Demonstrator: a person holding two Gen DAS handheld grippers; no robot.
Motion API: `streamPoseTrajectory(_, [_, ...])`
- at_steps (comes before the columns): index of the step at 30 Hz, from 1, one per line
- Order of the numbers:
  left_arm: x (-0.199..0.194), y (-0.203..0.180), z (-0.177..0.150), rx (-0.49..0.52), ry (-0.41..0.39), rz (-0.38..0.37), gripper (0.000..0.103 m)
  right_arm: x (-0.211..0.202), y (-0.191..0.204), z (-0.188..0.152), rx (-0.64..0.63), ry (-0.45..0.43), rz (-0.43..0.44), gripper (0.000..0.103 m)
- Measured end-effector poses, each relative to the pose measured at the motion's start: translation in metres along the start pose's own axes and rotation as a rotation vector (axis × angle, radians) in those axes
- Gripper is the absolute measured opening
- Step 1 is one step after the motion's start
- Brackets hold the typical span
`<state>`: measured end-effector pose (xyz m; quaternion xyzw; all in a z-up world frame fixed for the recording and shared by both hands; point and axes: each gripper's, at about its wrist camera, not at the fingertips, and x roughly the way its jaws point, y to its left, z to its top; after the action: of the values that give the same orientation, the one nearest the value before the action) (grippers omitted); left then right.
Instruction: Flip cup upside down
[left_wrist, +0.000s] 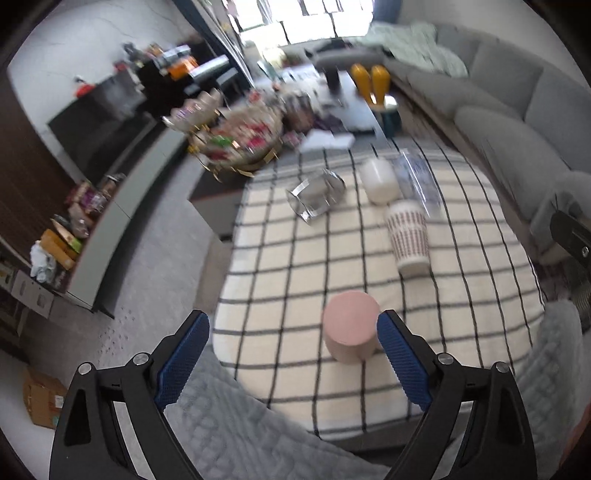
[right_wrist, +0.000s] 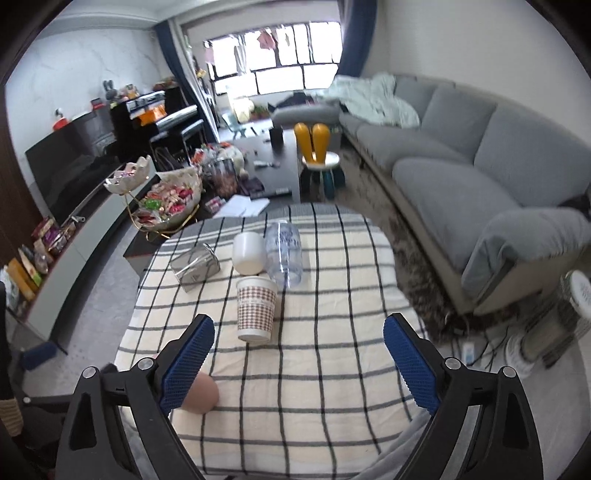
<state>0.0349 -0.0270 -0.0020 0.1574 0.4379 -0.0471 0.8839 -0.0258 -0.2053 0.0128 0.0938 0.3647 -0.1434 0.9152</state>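
A pink cup (left_wrist: 351, 326) stands upside down on the checked cloth (left_wrist: 295, 266), its flat base up. My left gripper (left_wrist: 293, 354) is open, and the cup sits just inside its right finger (left_wrist: 400, 363), apart from the left one. In the right wrist view the pink cup (right_wrist: 202, 394) shows partly behind the left finger (right_wrist: 186, 363) of my right gripper (right_wrist: 299, 362), which is open and empty above the cloth (right_wrist: 332, 369).
A patterned paper cup (right_wrist: 256, 310) stands upside down mid-cloth. Behind it are a white cup (right_wrist: 248, 253), a clear plastic bottle (right_wrist: 284, 253) on its side and a tipped glass jar (right_wrist: 195, 267). A grey sofa (right_wrist: 461, 166) runs along the right; a candy stand (right_wrist: 166, 199) is left.
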Motion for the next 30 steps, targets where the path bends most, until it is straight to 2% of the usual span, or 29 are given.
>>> streamPoseTrajectory(4, [-0.012,0.007,-0.015,-0.043,-0.103,0.03,0.098,-0.012,0.01,-0.01,-0.043,-0.048,-0.017,0.094])
streamPoseTrajectory(12, [-0.032,0.02,-0.039,-0.125,-0.228,0.053,0.103,-0.029,0.012,-0.028,-0.056,-0.101,-0.051,0.097])
streamPoseTrajectory(19, [-0.038,0.026,-0.047,-0.154,-0.256,0.051,0.103,-0.034,0.012,-0.033,-0.054,-0.106,-0.055,0.097])
streamPoseTrajectory(30, [-0.042,0.028,-0.053,-0.159,-0.26,0.046,0.103,-0.036,0.012,-0.037,-0.054,-0.099,-0.052,0.097])
